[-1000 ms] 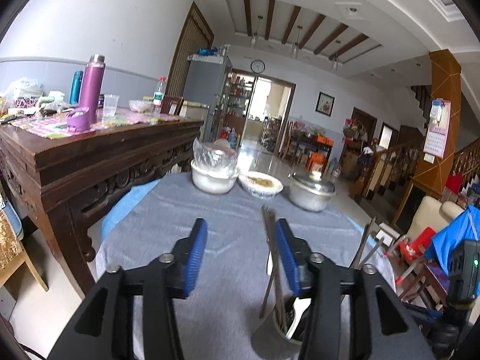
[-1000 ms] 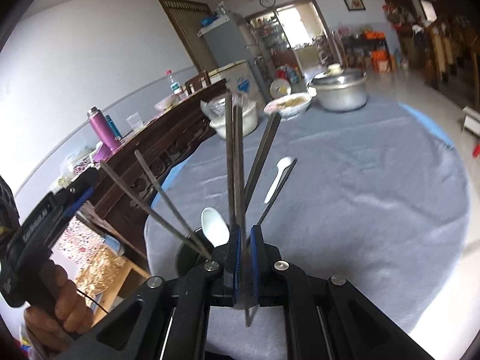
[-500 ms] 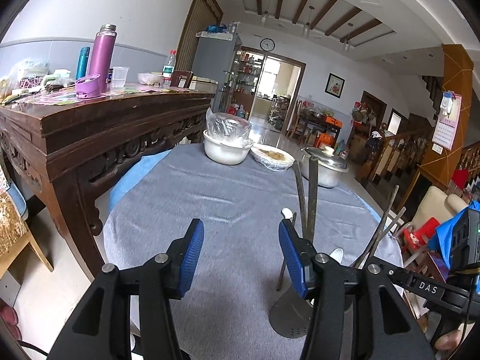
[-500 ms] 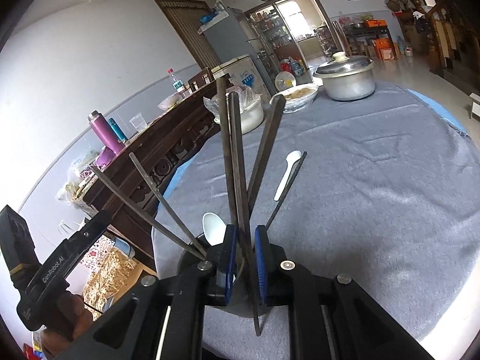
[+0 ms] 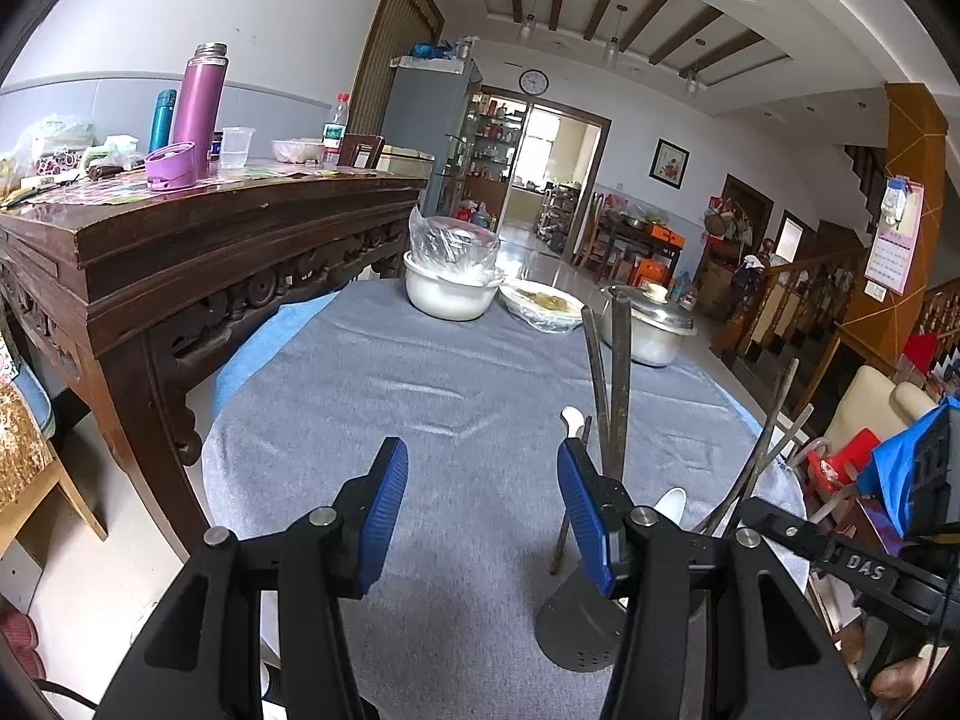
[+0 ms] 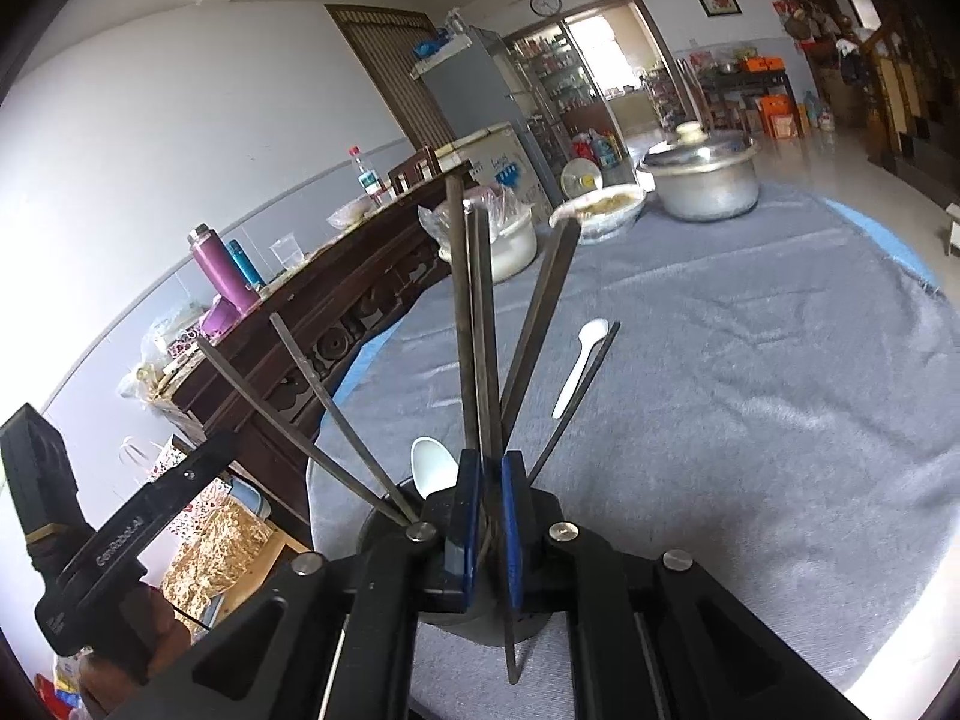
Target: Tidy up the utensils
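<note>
My right gripper (image 6: 487,468) is shut on a pair of dark chopsticks (image 6: 474,324), held upright over a dark utensil holder (image 6: 480,618) at the near table edge. The holder has more chopsticks (image 6: 312,420) and a white spoon (image 6: 431,468) in it. A white spoon (image 6: 579,369) and a single chopstick (image 6: 576,396) lie on the grey cloth beyond. My left gripper (image 5: 483,504) is open and empty, just left of the holder (image 5: 576,618); the held chopsticks (image 5: 615,384) show to its right.
A white bowl under plastic (image 5: 450,288), a covered dish (image 5: 543,303) and a lidded metal pot (image 5: 651,324) stand at the far side of the round table (image 5: 384,396). A carved wooden sideboard (image 5: 198,252) with bottles stands to the left.
The right gripper has lowered the held chopsticks toward the holder, with their tips now beside its front wall. The left gripper has drawn back and dropped slightly, staying open.
</note>
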Tool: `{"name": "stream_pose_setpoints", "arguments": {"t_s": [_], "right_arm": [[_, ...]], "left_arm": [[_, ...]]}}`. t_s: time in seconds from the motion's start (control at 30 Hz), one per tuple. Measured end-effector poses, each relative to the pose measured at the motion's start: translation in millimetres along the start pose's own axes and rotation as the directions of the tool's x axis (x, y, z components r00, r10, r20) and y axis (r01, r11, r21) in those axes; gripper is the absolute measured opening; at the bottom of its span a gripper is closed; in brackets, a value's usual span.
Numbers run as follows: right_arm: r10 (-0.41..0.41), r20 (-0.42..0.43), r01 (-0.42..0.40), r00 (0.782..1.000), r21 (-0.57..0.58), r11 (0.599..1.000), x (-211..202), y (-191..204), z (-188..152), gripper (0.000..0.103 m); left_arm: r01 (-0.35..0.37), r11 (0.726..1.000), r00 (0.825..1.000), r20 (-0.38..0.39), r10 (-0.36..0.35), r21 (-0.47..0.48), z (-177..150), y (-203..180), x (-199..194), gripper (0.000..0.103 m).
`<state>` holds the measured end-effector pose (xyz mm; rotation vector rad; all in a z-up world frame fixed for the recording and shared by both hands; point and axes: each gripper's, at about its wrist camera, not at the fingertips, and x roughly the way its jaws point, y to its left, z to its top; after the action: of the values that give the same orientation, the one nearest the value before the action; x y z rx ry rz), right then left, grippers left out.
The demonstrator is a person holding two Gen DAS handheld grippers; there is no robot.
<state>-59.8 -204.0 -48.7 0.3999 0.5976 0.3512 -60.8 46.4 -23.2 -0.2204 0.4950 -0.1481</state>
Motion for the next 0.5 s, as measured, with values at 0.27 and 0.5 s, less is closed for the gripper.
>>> {"name": "stream_pose_setpoints", "arguments": {"t_s": [0.27, 0.5], "right_arm": [[0.029, -0.053, -0.026, 0.998, 0.056, 0.998, 5.0, -8.0, 2.2, 0.008], [0.040, -0.069, -0.036, 0.997, 0.061, 0.997, 11.8, -6.9, 0.8, 0.009]], "left_arm": [[0.002, 1.000, 1.000, -0.005, -0.002, -0.008, -1.0, 1.6, 0.0, 0.053], [0.005, 1.000, 1.000, -0.016, -0.005, -0.008, -2.3, 2.5, 0.9, 0.053]]}}
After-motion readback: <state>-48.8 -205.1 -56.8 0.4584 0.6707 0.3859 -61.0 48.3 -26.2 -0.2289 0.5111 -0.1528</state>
